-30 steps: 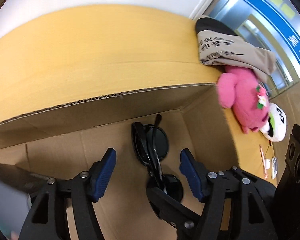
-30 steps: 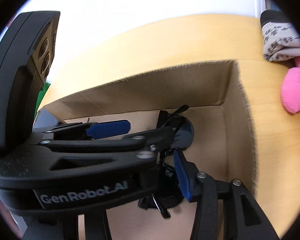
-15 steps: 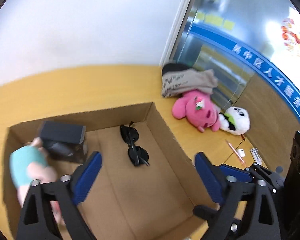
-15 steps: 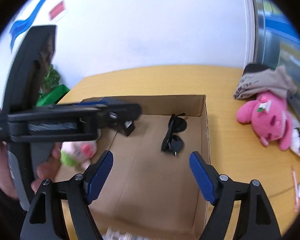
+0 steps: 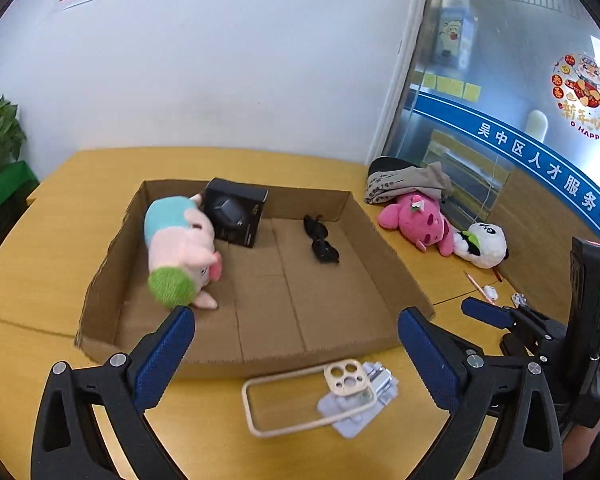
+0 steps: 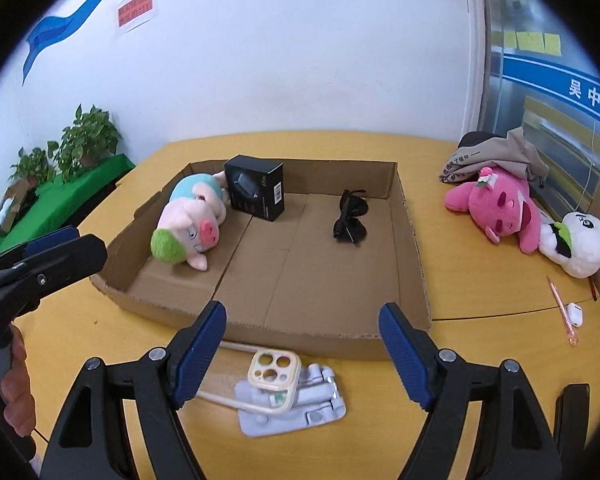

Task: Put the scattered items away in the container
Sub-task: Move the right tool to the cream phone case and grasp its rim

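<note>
A: Checking left gripper (image 5: pixel 296 340): jaws standing wide apart, holding nothing. Checking right gripper (image 6: pixel 302 334): jaws spread somewhat less, likewise gripping nothing.

B: Locating remaining items. Lying just below both: phone case (image 6: pixel 260 380) overlapping grey stand (image 6: pixel 300 404) on tabletop (image 6: pixel 480 292), near cardboard box (image 6: pixel 414 240) front wall.

A: Judging case as light, thin, flexible; taking hold across one long rail.

B: Noting sunglasses (image 6: pixel 350 220) already resting inside box; pink plush (image 6: pixel 500 208), soft and easily squeezed, waiting well apart.
</note>
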`<state>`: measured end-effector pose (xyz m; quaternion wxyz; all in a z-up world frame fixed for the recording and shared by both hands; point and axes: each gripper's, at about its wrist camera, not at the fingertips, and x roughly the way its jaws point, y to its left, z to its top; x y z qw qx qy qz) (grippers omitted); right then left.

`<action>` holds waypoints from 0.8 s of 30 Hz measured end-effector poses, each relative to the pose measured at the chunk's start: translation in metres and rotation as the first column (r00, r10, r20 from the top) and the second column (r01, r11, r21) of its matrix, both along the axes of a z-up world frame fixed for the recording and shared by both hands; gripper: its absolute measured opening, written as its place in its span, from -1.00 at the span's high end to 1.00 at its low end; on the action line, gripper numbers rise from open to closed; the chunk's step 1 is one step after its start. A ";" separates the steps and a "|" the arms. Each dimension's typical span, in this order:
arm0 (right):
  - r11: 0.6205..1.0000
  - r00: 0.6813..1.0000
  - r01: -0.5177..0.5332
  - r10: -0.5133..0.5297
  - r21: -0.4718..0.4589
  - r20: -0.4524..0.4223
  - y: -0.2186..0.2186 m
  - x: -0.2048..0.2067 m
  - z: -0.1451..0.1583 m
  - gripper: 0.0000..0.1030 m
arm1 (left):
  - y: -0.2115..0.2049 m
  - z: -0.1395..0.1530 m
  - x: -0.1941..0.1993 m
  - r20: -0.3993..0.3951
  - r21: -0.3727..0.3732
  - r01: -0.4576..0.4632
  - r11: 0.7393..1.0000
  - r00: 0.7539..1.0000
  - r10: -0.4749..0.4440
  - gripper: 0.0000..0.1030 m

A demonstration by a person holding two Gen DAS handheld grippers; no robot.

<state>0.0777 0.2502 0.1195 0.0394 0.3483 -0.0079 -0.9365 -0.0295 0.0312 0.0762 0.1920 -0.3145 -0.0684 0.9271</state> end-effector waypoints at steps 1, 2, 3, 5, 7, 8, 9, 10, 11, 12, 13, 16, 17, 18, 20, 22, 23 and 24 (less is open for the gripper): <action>1.000 1.000 -0.003 0.003 0.002 -0.002 -0.001 0.003 -0.002 -0.53 | -0.002 -0.003 0.004 0.002 0.003 -0.003 1.000 1.000 0.003 -0.99; 1.000 1.000 -0.005 0.005 0.004 -0.003 -0.002 0.007 -0.003 -0.53 | -0.004 -0.005 0.007 0.002 0.004 -0.005 1.000 1.000 0.005 -0.99; 1.000 1.000 -0.004 0.004 0.009 -0.006 -0.004 0.010 -0.004 -0.53 | -0.005 -0.009 0.012 0.000 0.001 -0.011 1.000 1.000 0.011 -0.99; 1.000 1.000 0.006 -0.005 0.024 -0.010 -0.005 0.017 -0.007 -0.53 | -0.007 -0.015 0.022 -0.004 -0.002 -0.014 1.000 1.000 0.014 -0.99; 1.000 1.000 0.010 -0.010 0.020 -0.009 -0.005 0.023 -0.012 -0.53 | -0.008 -0.021 0.029 -0.004 0.009 -0.013 1.000 1.000 0.013 -0.99; 1.000 1.000 0.015 -0.014 0.021 -0.009 -0.005 0.026 -0.015 -0.53 | -0.008 -0.024 0.032 -0.002 0.014 -0.008 1.000 1.000 0.008 -0.99; 0.999 1.000 0.019 -0.019 0.026 -0.007 -0.006 0.029 -0.018 -0.53 | -0.006 -0.027 0.035 0.001 0.016 -0.002 1.000 1.000 0.002 -0.99; 0.999 1.000 0.021 -0.021 0.029 -0.003 -0.006 0.031 -0.022 -0.53 | -0.005 -0.029 0.036 0.002 0.014 0.002 1.000 1.000 -0.002 -0.99; 0.999 1.000 0.022 -0.022 0.027 0.001 -0.006 0.032 -0.025 -0.53 | -0.004 -0.031 0.037 0.000 0.008 0.004 1.000 1.000 -0.004 -0.99; 0.999 1.000 0.022 -0.022 0.023 0.003 -0.007 0.034 -0.027 -0.53 | -0.002 -0.032 0.038 -0.002 0.003 0.009 1.000 1.000 -0.009 -0.99; 1.000 1.000 0.022 -0.022 0.020 0.003 -0.007 0.036 -0.028 -0.53 | -0.001 -0.034 0.039 -0.002 0.001 0.015 1.000 1.000 -0.015 -0.99; 0.999 1.000 0.022 -0.022 0.024 -0.004 -0.010 0.040 -0.028 -0.53 | 0.003 -0.037 0.040 0.003 -0.004 0.022 1.000 1.000 -0.022 -0.99; 0.999 1.000 0.023 -0.022 0.023 -0.004 -0.011 0.040 -0.028 -0.53 | 0.004 -0.038 0.040 0.006 -0.004 0.025 1.000 1.000 -0.025 -0.99; 0.999 1.000 0.024 -0.024 0.022 -0.004 -0.010 0.041 -0.028 -0.53 | 0.004 -0.039 0.039 0.010 -0.003 0.028 1.000 1.000 -0.027 -0.99; 1.000 1.000 0.026 -0.026 0.015 -0.006 -0.009 0.041 -0.028 -0.53 | 0.004 -0.041 0.038 0.016 0.000 0.029 1.000 0.999 -0.029 -0.99; 1.000 1.000 0.029 -0.029 0.013 -0.004 -0.008 0.041 -0.029 -0.53 | 0.004 -0.043 0.037 0.020 0.000 0.027 1.000 0.999 -0.027 -0.99; 0.999 1.000 0.031 -0.031 0.011 0.003 -0.006 0.040 -0.032 -0.53 | 0.003 -0.044 0.037 0.021 0.000 0.026 1.000 0.999 -0.026 -0.99; 0.999 0.999 0.034 -0.034 0.005 0.009 -0.005 0.039 -0.034 -0.53 | 0.003 -0.045 0.036 0.025 -0.002 0.025 1.000 0.999 -0.025 -0.99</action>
